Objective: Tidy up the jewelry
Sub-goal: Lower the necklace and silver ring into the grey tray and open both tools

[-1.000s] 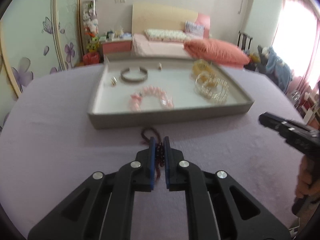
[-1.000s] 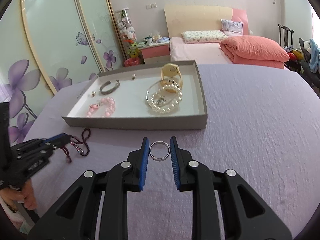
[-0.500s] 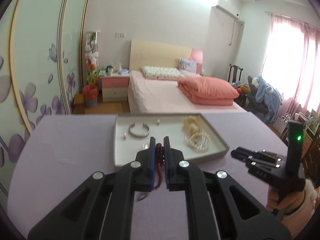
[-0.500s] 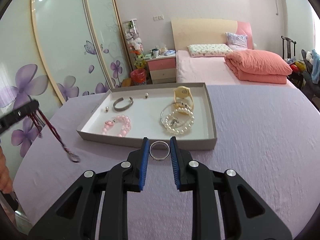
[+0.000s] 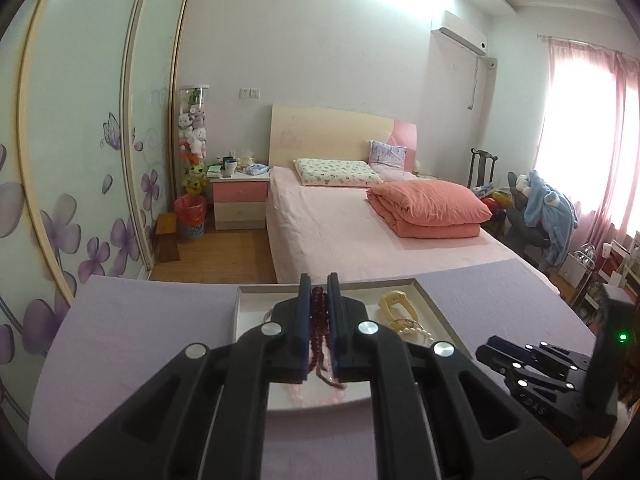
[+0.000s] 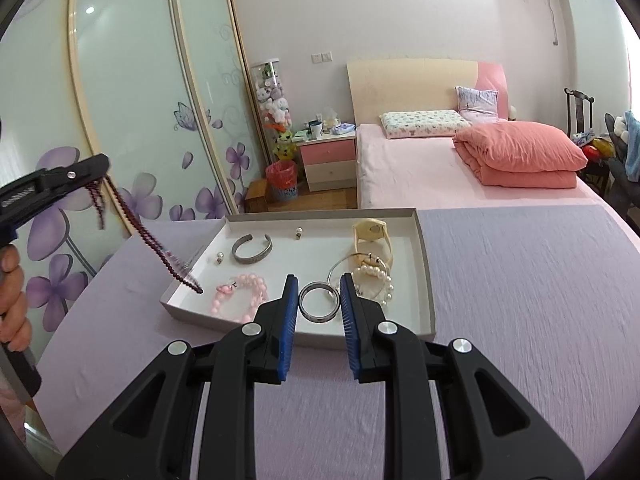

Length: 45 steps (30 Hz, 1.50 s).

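Above the near edge of the tray (image 6: 424,256), a silver ring (image 6: 319,302) is pinched between the blue pads of the right gripper (image 6: 319,304), its opening turned toward the camera. The tray is set on a table (image 6: 520,280) covered in lilac cloth. To the left, a string of dark red beads (image 6: 136,220) is clamped in the left gripper (image 5: 319,308), whose fingers are pressed together on it; the loose end is seen hanging down over the tray's left edge. In the left wrist view the beads are seen squeezed between the pads, with strands trailing below. Inside the tray, a grey cuff bracelet (image 6: 252,248) is laid near the far left corner, a pink bead bracelet (image 6: 240,296) near the front left corner, a pearl bracelet (image 6: 374,278) toward the right wall, and a cream watch (image 6: 374,236) near the far right corner. A hand (image 6: 12,296) is seen at the left edge of the right wrist view.
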Each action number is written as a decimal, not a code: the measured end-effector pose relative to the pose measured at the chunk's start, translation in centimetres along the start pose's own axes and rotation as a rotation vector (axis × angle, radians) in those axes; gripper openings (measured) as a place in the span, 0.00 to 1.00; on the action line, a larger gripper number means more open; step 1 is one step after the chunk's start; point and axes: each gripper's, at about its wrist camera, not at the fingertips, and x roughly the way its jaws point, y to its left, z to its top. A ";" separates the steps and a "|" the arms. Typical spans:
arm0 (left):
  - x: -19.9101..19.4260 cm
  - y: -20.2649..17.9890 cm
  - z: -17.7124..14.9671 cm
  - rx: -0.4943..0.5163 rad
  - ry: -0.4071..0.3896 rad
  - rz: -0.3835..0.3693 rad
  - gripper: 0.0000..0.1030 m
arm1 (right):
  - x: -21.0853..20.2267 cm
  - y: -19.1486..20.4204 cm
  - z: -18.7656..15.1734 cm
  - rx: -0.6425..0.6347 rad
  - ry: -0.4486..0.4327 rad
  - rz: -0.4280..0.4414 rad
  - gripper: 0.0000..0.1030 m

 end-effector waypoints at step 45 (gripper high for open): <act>5.5 3.9 -7.5 -0.068 0.148 0.077 0.67 | 7.4 -0.2 0.4 -0.015 0.035 -0.081 0.22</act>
